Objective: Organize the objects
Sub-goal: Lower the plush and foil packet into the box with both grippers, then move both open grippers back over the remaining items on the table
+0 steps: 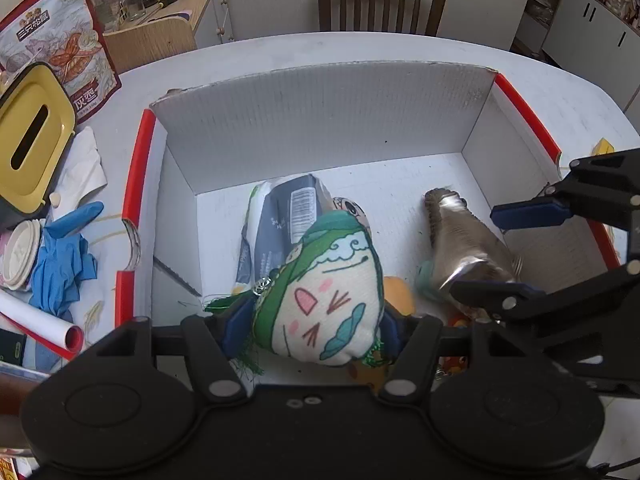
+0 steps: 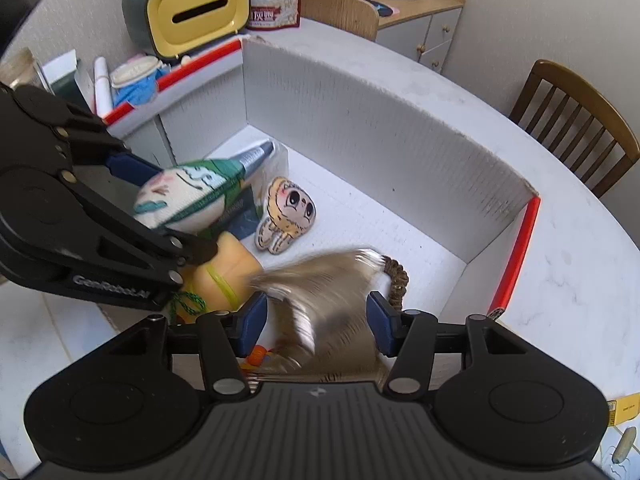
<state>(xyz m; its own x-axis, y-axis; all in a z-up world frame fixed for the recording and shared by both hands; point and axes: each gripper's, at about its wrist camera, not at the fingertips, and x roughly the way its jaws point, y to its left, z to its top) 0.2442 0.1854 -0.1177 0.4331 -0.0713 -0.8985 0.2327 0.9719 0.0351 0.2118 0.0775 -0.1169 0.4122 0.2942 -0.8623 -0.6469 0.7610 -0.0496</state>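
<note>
L gripper (image 1: 310, 330) is clamped on the green-and-white printed stuffed doll (image 1: 324, 300) over the white corrugated cardboard box w/ red edges (image 1: 138, 168), while R gripper (image 2: 316, 320), spread wide, straddles a blurred grey-brown furry toy (image 2: 320, 284), so the two tools, nearly touching, may collide or knock the doll loose.

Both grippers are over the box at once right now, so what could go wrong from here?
1. The left gripper and right gripper work close together over the cardboard box; they may collide.
2. The grey furry toy is motion-blurred between open jaws, so it may land badly.
3. If released here, the green-haired plush would likely drop onto the grey packet and orange toy, piling up.
</note>
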